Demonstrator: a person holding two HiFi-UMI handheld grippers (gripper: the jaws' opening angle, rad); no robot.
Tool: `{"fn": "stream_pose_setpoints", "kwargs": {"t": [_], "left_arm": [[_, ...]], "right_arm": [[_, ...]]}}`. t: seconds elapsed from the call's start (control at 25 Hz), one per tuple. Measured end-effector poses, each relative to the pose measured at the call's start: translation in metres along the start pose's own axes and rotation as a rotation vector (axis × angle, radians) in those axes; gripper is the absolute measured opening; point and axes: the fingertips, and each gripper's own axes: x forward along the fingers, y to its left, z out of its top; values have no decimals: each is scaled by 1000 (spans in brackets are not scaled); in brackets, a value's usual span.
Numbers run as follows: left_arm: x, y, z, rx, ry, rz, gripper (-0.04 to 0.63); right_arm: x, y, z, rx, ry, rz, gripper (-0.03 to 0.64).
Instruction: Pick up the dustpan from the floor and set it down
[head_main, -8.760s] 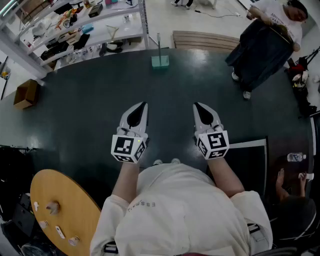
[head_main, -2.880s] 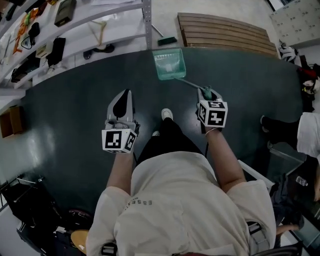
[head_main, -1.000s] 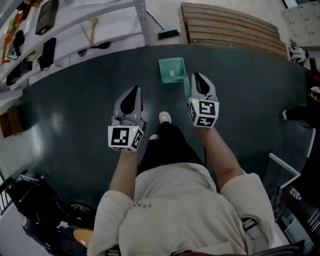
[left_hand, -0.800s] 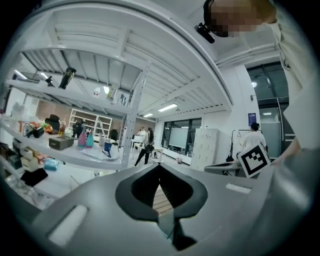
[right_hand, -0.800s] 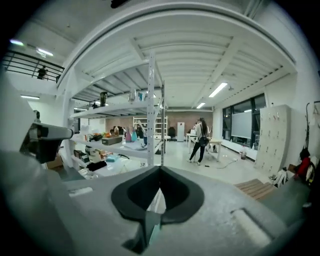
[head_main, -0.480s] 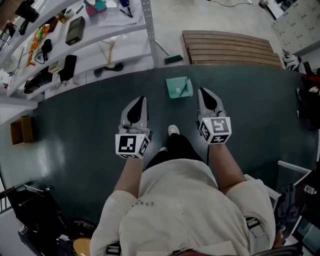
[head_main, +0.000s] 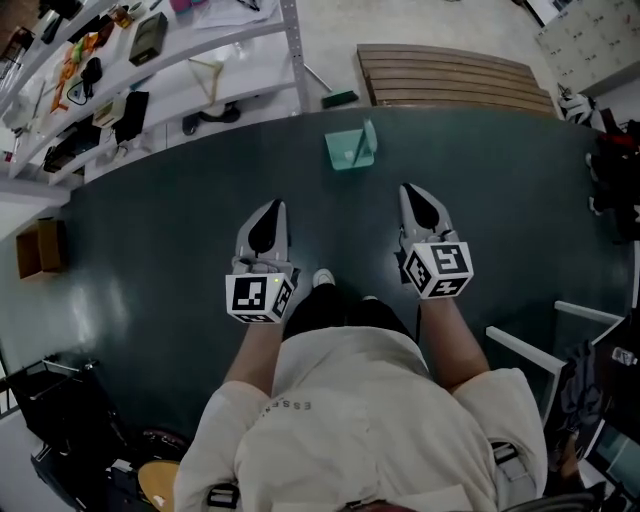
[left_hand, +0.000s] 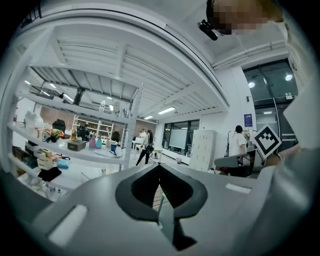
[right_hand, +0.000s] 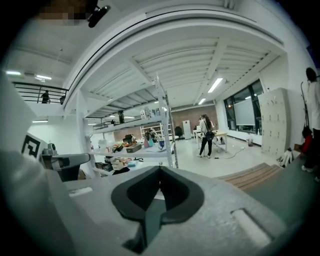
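**Head view.** We see the teal plastic dustpan (head_main: 347, 150) resting on the dark green floor (head_main: 160, 220), ahead of both grippers and well apart from them. Half a second earlier it lay just beyond the right gripper's tip. Some seconds before that, its handle was pinched in that gripper. The left gripper (head_main: 272, 208) and right gripper (head_main: 413, 192) each have their jaws pressed together on nothing. Each carries a cube with black-and-white square markers (head_main: 258, 297). Small print on the person's pale shirt (head_main: 350, 430) reads in part "ESSEN". Beyond the dustpan lie a slatted wooden pallet (head_main: 455, 78) and white metal shelving (head_main: 150, 70). A brown cardboard box (head_main: 40, 248) sits at far left.
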Motion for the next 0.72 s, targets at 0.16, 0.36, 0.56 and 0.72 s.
{"fn": "stream_pose_setpoints", "kwargs": {"t": [0.16,0.36,0.56,0.72], "left_arm": [[-21,-38,3,22,-18,-10,9],[-54,-109,6,34,-34,-17,9],[-92,-172,-7,-14,-30,-11,9],[-125,-207,-17,0,-32,10,9]], "right_arm": [[-39,-2,1,-26,-19,24,-8],[-106,-14,-6,-32,-2,42,-8],[-167,-14,-9,-79,0,103,-8],[-206,-18,-27,-88,18,140,-9]]}}
